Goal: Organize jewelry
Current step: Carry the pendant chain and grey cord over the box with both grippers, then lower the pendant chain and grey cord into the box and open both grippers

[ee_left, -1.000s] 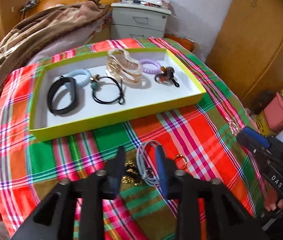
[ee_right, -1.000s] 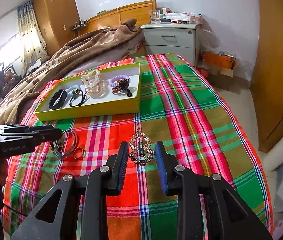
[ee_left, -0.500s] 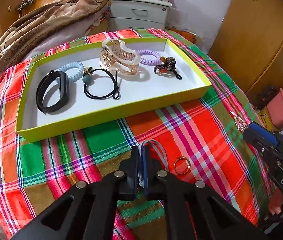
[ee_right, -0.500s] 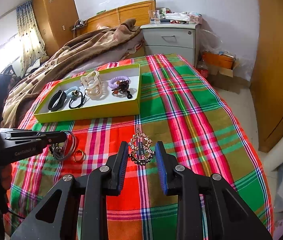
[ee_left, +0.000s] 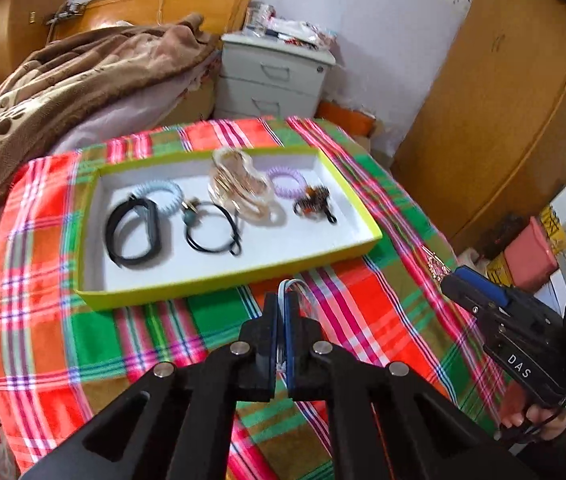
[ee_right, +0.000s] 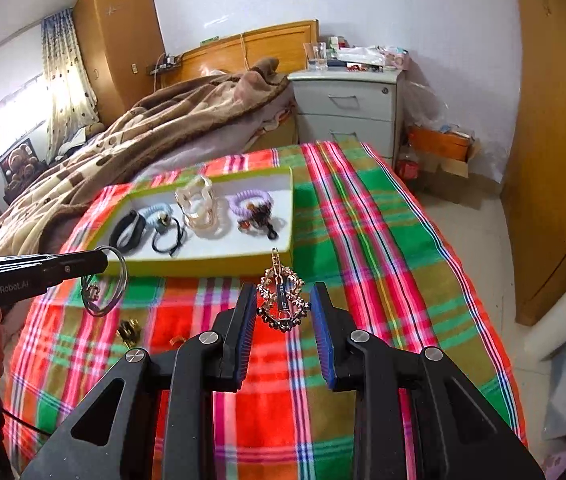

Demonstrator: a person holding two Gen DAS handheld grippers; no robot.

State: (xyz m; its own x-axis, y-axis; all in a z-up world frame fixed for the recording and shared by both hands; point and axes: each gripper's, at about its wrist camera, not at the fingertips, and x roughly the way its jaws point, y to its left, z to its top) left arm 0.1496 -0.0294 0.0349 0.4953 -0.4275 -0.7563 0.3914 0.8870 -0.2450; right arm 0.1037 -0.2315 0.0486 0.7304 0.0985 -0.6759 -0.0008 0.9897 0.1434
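Observation:
A yellow-green tray [ee_left: 227,276] [ee_right: 203,266] lies on the plaid cloth and holds a black band [ee_left: 133,232], a black hair tie [ee_left: 213,232], a clear hair claw [ee_left: 239,190], blue and purple coil ties and a dark beaded clip [ee_left: 313,202]. My left gripper [ee_left: 281,312] is shut on a silver-grey bangle [ee_left: 297,292] [ee_right: 109,280], lifted above the cloth in front of the tray. My right gripper [ee_right: 283,312] is open, its fingers either side of a gold beaded ornament [ee_right: 281,300] on the cloth.
A small gold piece [ee_right: 129,330] and a gold ring [ee_right: 177,340] lie on the cloth at lower left. A brown blanket [ee_right: 155,128] is heaped behind the tray. A grey bedside cabinet [ee_right: 347,108] stands at the back, a wooden wardrobe [ee_right: 555,160] at right.
My left gripper closed on the bangle and lifted it off the cloth toward the tray. The right gripper has stayed open over the ornament.

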